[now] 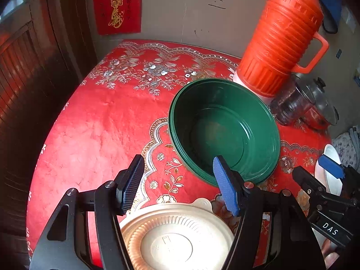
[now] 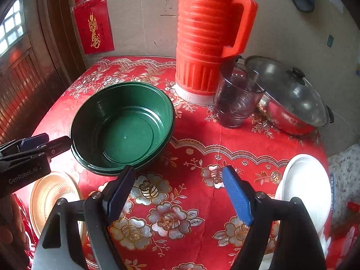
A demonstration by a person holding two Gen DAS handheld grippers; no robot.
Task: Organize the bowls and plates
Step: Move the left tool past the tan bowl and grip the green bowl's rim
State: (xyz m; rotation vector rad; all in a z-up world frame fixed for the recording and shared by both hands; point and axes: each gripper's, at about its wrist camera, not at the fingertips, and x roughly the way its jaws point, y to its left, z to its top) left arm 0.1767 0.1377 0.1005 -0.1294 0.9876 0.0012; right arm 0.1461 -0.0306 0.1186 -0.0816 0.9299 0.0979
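Plates and bowls are spread over the red flowered tabletop (image 2: 225, 135), and the coming move is judged to turn on which gripper is nearer to which of them. A green bowl (image 1: 225, 130) is seen upright and empty near the middle, with an orange thermos (image 1: 281, 45), a clear cup (image 2: 238, 101) and a lidded steel pot (image 2: 292, 99) behind it. The left gripper (image 1: 180, 184) is held with its jaws about half open and nothing between them; the bowl's near rim lies just ahead of its right-hand jaw, and a beige plate (image 1: 177, 238) lies directly beneath it at the near edge. The right gripper (image 2: 180, 193) is held with its jaws wide apart, also empty, over bare cloth; the bowl lies ahead and to its left, while a white plate (image 2: 303, 184) rests at the tabletop's right edge, just beside its right-hand jaw. The left gripper is thus judged closer to the beige plate and the bowl, the right one to the white plate. No dish is touched by either.
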